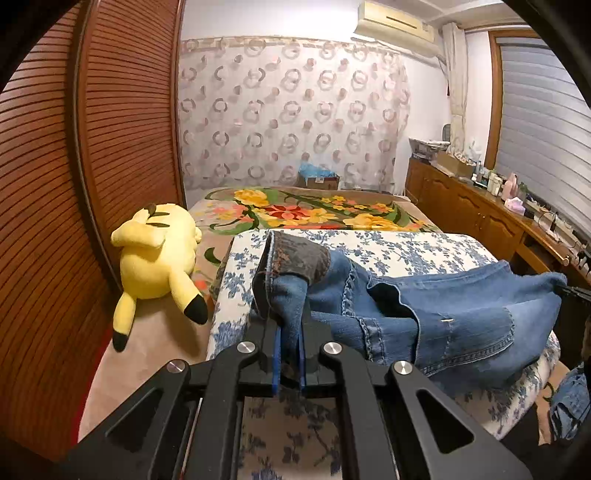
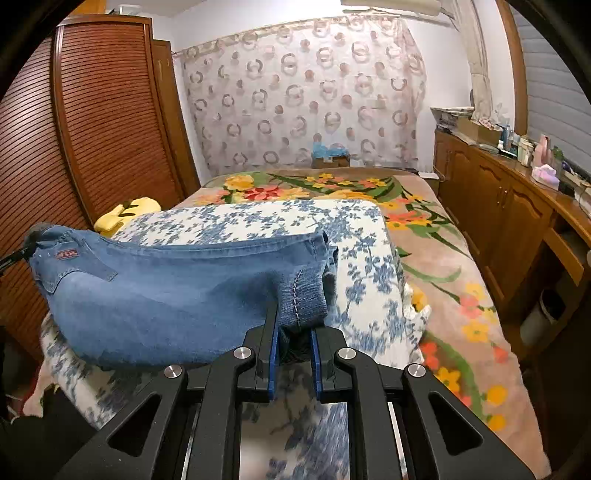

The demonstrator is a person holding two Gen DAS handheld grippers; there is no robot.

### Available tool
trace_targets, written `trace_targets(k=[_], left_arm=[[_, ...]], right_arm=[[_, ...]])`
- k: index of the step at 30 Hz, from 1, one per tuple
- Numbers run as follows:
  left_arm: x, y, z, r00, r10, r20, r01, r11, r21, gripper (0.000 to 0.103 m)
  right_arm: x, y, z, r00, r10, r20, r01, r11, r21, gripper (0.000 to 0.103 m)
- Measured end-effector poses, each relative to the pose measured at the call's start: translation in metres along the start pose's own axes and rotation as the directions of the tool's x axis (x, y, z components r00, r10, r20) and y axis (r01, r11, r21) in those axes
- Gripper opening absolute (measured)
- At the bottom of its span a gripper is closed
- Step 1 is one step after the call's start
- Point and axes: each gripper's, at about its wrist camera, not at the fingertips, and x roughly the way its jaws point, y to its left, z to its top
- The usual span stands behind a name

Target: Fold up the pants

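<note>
A lived-in home bedroom: a bed under a floral plush blanket [image 2: 436, 236], a yellow stuffed toy [image 1: 159, 258], a louvred brown wooden wardrobe [image 1: 125, 122], a ring-patterned sheer curtain [image 2: 303, 99], a wall-mounted air conditioner [image 1: 397, 26] and a cluttered wooden sideboard [image 2: 506, 199].

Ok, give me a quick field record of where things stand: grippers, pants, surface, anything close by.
left gripper: shut on the jeans' left end
right gripper: shut on the jeans' right end
jeans: stretched between both grippers, middle sagging onto the cushion
blue-floral cushion: under the jeans, lying on the floral blanket
yellow plush toy: left of the cushion, apart from the jeans
fold state: cannot tell
</note>
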Motion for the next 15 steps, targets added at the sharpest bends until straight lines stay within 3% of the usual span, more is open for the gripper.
trace_targets(k=[8,10,12,15], left_arm=[[0.028,0.003,-0.035,0.991,0.026,-0.133,-0.027,1.0,-0.009,0.019],[0.032,0.004,-0.04,0.989,0.024,-0.148,-0.028,0.999,-0.023,0.031],[0.03,0.001,-0.042,0.991,0.021,-0.135,-0.024,0.999,-0.022,0.055],[0.028,-0.005,-0.041,0.993,0.0,-0.121,-0.003,1.0,-0.024,0.071]], right_arm=[[0.022,-0.009,-0.021,0.994,0.01,-0.106,-0.007,1.0,0.022,0.018],[0.026,-0.01,-0.023,0.993,0.004,-0.12,-0.001,1.0,0.032,0.023],[0.025,-0.008,-0.02,0.993,-0.004,-0.117,0.007,1.0,0.027,0.028],[0.02,-0.011,-0.015,0.994,-0.036,-0.1,0.039,0.999,0.031,0.038]])
